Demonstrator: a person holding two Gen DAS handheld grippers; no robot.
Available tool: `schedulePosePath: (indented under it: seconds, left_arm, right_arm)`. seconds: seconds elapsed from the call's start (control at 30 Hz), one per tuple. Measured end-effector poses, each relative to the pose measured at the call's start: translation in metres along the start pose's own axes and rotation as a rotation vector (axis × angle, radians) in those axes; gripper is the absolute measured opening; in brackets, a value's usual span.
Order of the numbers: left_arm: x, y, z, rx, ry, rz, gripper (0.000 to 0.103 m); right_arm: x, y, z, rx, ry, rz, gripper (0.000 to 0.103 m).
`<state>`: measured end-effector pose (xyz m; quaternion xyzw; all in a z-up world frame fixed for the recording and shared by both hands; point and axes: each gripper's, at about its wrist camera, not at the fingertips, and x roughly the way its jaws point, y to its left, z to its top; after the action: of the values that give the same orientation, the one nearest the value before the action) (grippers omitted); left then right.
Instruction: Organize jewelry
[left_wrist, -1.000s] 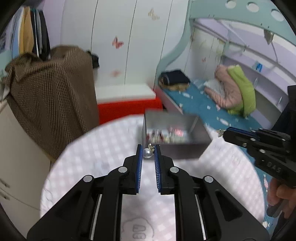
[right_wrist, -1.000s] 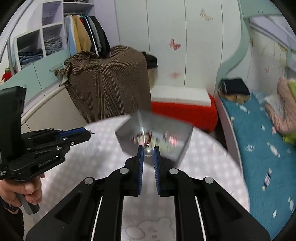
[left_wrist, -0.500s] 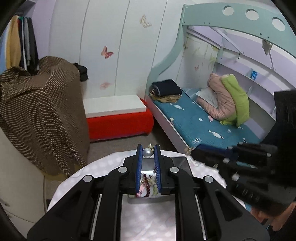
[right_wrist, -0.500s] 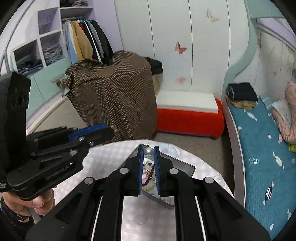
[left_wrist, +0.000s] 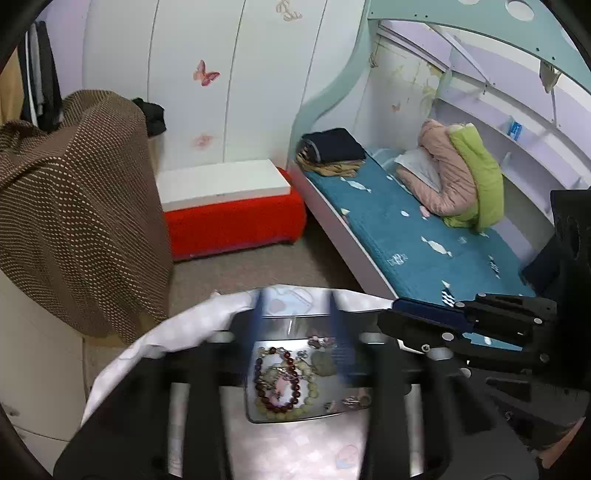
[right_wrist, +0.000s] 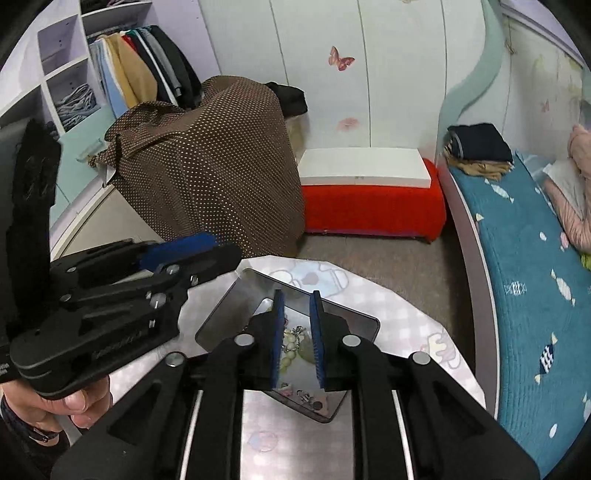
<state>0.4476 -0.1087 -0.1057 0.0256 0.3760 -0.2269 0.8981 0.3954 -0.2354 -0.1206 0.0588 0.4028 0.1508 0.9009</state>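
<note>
Tongs status: we find both sets, left gripper & right gripper, released since 0.5 s ago; 2 pearl pieces gone, presumably dropped w/ beads in tray directly beneath.

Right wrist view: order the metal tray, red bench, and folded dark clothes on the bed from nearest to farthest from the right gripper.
1. Metal tray, directly under and ahead of the right gripper, on the table.
2. Red bench, straight ahead on the floor past the table.
3. Folded dark clothes, farther back to the right, at the bed's head end.
</note>
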Motion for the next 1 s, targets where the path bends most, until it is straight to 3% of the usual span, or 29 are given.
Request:
schedulePosePath:
  seconds: [0.1, 0.13, 0.17, 0.2, 0.23, 0.53, 0.7, 1.0]
  left_arm:
    - [-0.007, 0.006, -0.002, -0.024, -0.022, 0.044, 0.081]
    - [-0.013, 0.01, -0.004, -0.043, -0.042, 0.057, 0.094]
    - [-0.018, 0.012, -0.005, -0.052, -0.058, 0.072, 0.095]
    - [-0.023, 0.014, -0.006, -0.057, -0.069, 0.082, 0.095]
    - [-0.029, 0.015, -0.006, -0.065, -0.077, 0.083, 0.095]
    - [-0.102, 0.005, -0.025, -0.047, -0.2, 0.262, 0.098]
    - [-0.145, -0.007, -0.047, -0.019, -0.256, 0.326, 0.098]
    - [-0.228, -0.031, -0.112, -0.044, -0.353, 0.366, 0.098]
  right_arm:
    - [-0.002, -0.004, -0.002, 0.015, -0.001, -0.004, 0.023]
    - [-0.003, -0.006, -0.003, 0.023, -0.003, -0.01, 0.037]
    - [-0.005, -0.007, -0.003, 0.031, -0.006, -0.012, 0.051]
    - [-0.007, -0.009, -0.004, 0.042, -0.016, -0.011, 0.081]
    - [-0.01, -0.009, -0.004, 0.047, -0.031, -0.02, 0.092]
    - [-0.042, -0.003, -0.013, 0.09, -0.117, -0.064, 0.095]
    - [-0.08, 0.01, -0.025, 0.098, -0.204, -0.096, 0.095]
    - [-0.169, 0.046, -0.084, 0.082, -0.351, -0.197, 0.095]
